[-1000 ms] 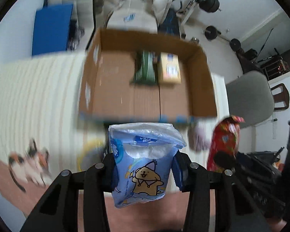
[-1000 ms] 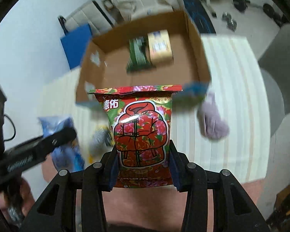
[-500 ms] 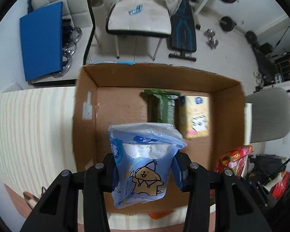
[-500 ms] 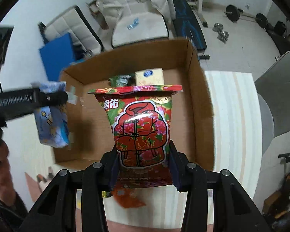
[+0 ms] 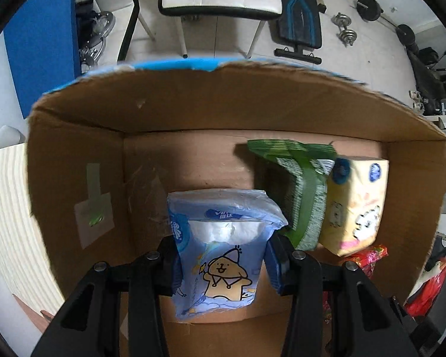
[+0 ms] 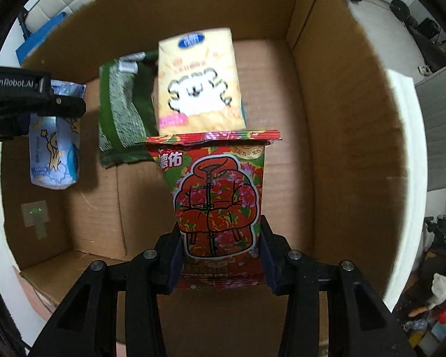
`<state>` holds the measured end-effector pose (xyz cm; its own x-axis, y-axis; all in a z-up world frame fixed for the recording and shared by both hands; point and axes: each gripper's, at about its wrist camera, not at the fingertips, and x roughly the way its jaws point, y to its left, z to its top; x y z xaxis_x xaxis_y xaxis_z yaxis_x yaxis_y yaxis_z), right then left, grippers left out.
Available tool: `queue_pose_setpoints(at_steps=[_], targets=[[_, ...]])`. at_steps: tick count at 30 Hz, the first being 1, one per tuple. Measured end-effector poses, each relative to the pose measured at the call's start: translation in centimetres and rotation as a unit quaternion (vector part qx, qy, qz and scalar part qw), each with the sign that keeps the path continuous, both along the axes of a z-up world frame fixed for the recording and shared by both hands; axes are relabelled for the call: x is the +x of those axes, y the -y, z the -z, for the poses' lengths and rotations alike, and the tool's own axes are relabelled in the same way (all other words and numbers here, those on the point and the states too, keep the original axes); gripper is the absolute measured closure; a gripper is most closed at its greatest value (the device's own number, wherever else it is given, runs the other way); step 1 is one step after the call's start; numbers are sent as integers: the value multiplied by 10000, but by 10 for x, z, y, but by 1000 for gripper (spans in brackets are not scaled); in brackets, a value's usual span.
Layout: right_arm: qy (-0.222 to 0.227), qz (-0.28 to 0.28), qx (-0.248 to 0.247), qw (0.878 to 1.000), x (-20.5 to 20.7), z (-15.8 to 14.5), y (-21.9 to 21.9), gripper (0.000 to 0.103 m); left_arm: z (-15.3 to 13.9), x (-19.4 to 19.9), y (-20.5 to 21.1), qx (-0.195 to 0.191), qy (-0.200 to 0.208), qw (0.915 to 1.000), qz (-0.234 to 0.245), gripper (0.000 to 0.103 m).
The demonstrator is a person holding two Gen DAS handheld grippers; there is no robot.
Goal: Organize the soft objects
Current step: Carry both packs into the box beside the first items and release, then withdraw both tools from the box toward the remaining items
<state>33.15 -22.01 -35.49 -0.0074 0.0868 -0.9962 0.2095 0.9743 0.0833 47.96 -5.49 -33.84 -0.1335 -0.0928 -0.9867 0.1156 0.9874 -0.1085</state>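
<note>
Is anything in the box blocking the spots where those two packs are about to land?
Nothing visible does. The blue pack hangs over bare cardboard left of the green pack. The red pack hangs over bare floor just in front of the yellow pack in the box.

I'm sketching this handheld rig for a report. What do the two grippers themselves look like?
Both grippers, left and right, are matte black plastic: angular linkage bars with triangular cut-outs, round silver pivot screws, and flat dark blue fingers. From the right wrist view, the left one's side reads "GenRobot.AI" in white.
</note>
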Motion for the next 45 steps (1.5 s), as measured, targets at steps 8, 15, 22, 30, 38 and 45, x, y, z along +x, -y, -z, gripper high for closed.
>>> queue_pose_setpoints(at_steps=[8, 15, 22, 30, 38, 45], targets=[[-286, -41, -37, 9996, 4, 22, -2, 56, 14, 9, -3, 49, -223, 9996, -138, 53], [-241, 76, 63, 9997, 18, 13, 2, 27, -16, 13, -7, 44, 46, 10000, -76, 24], [246, 72, -97, 9996, 18, -39, -1, 4, -79, -17, -19, 53, 969, 9953, 19, 3], [1041, -174, -354, 9938, -2, -109, -17, 0, -138, -93, -20, -87, 1742, 9844, 233, 2], [1618, -214, -208, 9864, -51, -169, -19, 0, -187, -153, -27, -23, 2307, 9727, 243, 3], [1644, -180, -29, 9862, -100, -182, 0, 0, -168, -218, -35, 254, 2086, 9776, 72, 3]])
